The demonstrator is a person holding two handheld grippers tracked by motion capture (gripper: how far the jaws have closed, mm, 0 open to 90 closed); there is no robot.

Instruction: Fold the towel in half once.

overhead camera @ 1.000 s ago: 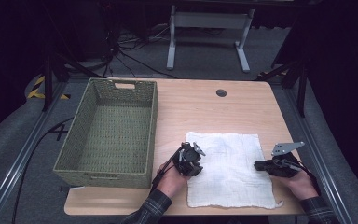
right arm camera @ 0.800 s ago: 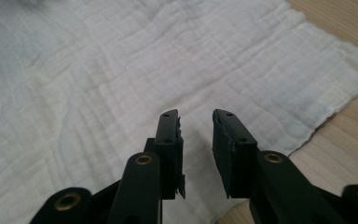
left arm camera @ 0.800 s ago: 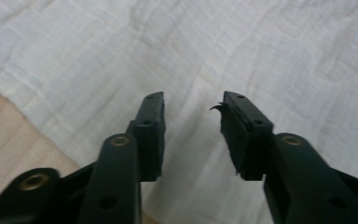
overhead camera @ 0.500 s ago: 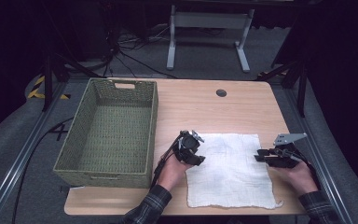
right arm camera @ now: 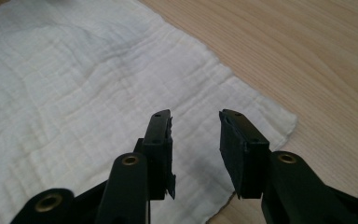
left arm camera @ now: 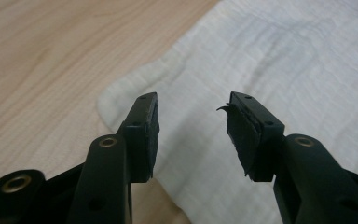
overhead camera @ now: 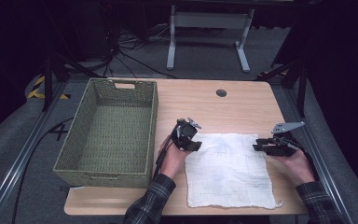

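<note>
High view: white square muslin cloth [overhead camera: 228,170] lies flat on the light wooden table [overhead camera: 242,107], right of the green woven rectangular basket [overhead camera: 109,130]; left gripper [overhead camera: 196,145] and right gripper [overhead camera: 257,146] at its far corners
Left gripper view: jaws parted, just opened (nothing between), over a cloth corner
Right gripper view: jaws likewise parted, just opened, cloth beneath
</note>
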